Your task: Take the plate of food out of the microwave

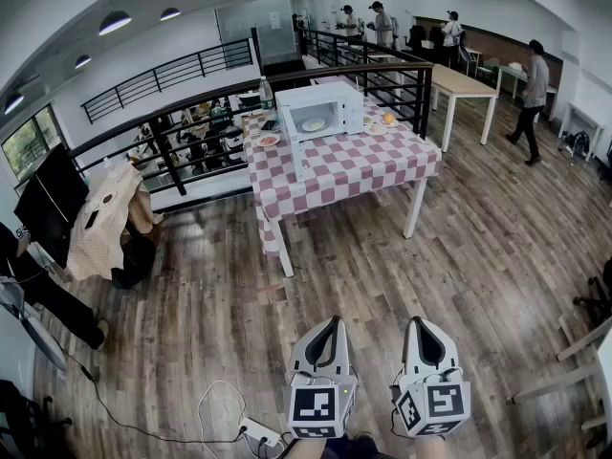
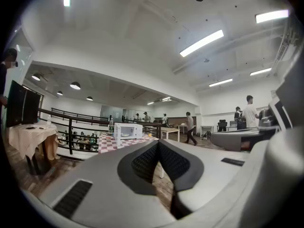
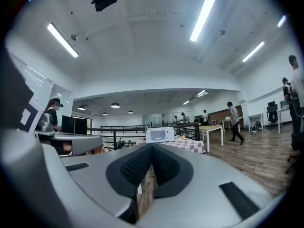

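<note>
Left tongs (image 1: 336, 320), right tongs (image 1: 418, 320), plate (image 1: 314, 123) well ahead

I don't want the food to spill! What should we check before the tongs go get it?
1. Microwave door open: ok. The microwave on the table has its door swung out.
2. Plate in sight: ok. The plate of food sits inside.
3. Tongs empty: ok. The left tongs and the right tongs hold nothing.
4. Tongs ready to grab: not ok. Both are shut.
5. Close enough: not ok. The table is far across the floor.
6. Tripping: ok. The cable lies to the left of the way to the table.
</note>
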`<action>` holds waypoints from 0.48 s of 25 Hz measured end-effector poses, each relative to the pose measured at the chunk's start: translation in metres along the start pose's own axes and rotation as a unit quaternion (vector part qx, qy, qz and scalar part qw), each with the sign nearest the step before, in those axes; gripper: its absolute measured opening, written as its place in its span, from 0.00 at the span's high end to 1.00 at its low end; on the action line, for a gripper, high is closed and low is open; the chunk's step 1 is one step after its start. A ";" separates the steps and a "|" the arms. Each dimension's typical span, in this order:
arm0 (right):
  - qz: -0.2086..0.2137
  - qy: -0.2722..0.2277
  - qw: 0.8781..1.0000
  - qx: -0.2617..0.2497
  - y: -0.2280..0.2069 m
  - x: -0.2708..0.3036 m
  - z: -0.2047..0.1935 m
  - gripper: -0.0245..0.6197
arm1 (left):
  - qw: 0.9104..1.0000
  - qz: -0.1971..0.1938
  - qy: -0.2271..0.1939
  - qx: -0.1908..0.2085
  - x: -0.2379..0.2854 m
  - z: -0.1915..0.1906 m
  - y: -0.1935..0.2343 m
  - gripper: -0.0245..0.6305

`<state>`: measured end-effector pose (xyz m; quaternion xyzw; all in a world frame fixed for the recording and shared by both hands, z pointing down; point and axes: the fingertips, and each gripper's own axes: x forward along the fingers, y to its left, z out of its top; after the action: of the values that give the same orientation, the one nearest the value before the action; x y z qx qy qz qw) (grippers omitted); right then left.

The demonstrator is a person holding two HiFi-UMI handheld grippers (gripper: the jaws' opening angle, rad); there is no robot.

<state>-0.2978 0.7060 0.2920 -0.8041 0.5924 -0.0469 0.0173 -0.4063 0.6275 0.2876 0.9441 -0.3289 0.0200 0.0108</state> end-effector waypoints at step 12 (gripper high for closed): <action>0.003 -0.012 1.000 0.006 -0.024 0.007 0.001 0.98 | 1.000 -0.006 0.002 0.002 0.021 0.001 -0.013 0.95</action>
<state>-0.2728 0.7063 0.2929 -0.8027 0.5942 -0.0407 0.0299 -0.3819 0.6243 0.2878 0.9460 -0.3233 0.0220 0.0097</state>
